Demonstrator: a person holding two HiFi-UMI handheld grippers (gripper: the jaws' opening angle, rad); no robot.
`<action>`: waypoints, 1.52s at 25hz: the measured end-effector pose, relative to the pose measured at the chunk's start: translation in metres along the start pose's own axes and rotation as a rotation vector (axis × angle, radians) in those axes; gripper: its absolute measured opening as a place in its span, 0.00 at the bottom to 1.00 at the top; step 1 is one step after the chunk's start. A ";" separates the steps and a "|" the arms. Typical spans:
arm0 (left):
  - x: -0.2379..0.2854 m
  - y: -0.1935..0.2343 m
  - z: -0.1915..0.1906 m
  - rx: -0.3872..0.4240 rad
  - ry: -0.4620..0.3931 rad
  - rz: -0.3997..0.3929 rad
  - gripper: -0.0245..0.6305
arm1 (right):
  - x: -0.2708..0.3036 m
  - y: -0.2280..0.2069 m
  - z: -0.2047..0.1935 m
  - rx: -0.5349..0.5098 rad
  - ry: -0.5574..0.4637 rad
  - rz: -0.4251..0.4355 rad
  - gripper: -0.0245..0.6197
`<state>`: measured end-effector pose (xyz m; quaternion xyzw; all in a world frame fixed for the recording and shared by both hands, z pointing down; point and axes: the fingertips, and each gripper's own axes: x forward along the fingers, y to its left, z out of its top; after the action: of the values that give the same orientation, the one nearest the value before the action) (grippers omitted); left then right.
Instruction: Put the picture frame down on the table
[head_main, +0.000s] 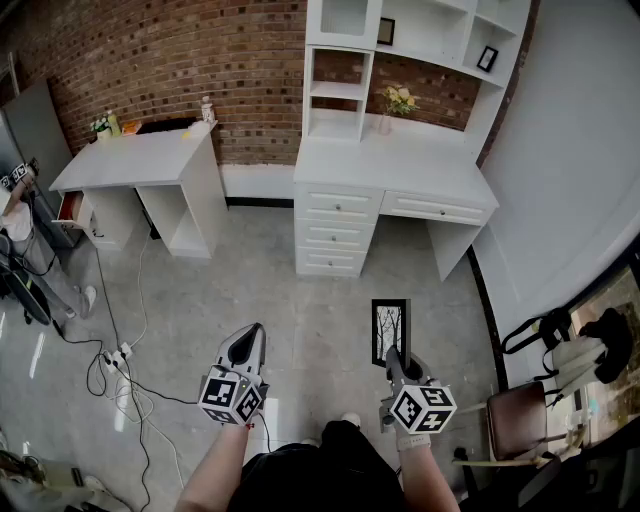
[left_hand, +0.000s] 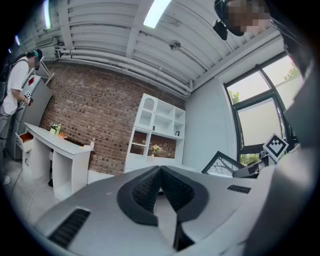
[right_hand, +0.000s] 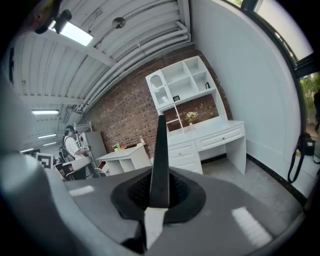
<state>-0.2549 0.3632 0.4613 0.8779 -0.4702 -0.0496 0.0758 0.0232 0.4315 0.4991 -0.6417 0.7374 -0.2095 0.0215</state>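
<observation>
One white drawer desk (head_main: 400, 165) against the brick wall (head_main: 200, 60) serves as our mark; its top carries a flower vase (head_main: 386, 122) at the back, and a smaller desk (head_main: 140, 160) stands to its left. Well short of the drawer desk, over the grey floor (head_main: 320, 300), our right gripper (head_main: 393, 358) clamps the picture frame (head_main: 389, 330) upright — edge-on between its jaws. As far from that desk, our left gripper (head_main: 250, 342) is closed on nothing.
</observation>
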 end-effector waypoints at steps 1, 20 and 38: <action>0.001 0.000 0.001 -0.004 -0.005 0.001 0.04 | 0.001 -0.001 0.002 -0.003 -0.004 0.000 0.06; 0.079 0.021 0.005 -0.015 -0.003 0.014 0.04 | 0.074 -0.019 0.052 -0.118 -0.110 0.048 0.06; 0.196 0.047 0.008 -0.018 0.016 0.055 0.04 | 0.179 -0.077 0.090 -0.097 -0.083 0.078 0.06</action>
<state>-0.1862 0.1736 0.4583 0.8643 -0.4931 -0.0446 0.0888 0.0907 0.2282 0.4858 -0.6211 0.7695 -0.1457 0.0293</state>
